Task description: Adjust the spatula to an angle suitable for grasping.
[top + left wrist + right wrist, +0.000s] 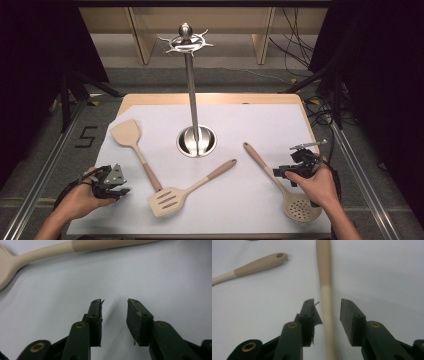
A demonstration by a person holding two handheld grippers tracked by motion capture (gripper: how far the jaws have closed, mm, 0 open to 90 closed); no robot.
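At the lower right of the high view, the right claw [281,173] sits over the handle of the skimmer spoon [280,182], whose perforated bowl lies near the bench's [280,112] front edge. In the right claw's own view its jaws stand apart, the handle running between them without touching either pad. The left claw [122,191], at the lower left, hangs with jaws apart over bare white cover, just beside the solid spatula [135,150]. A slotted turner [187,191] lies at centre, below the steel hanging stand [192,100].
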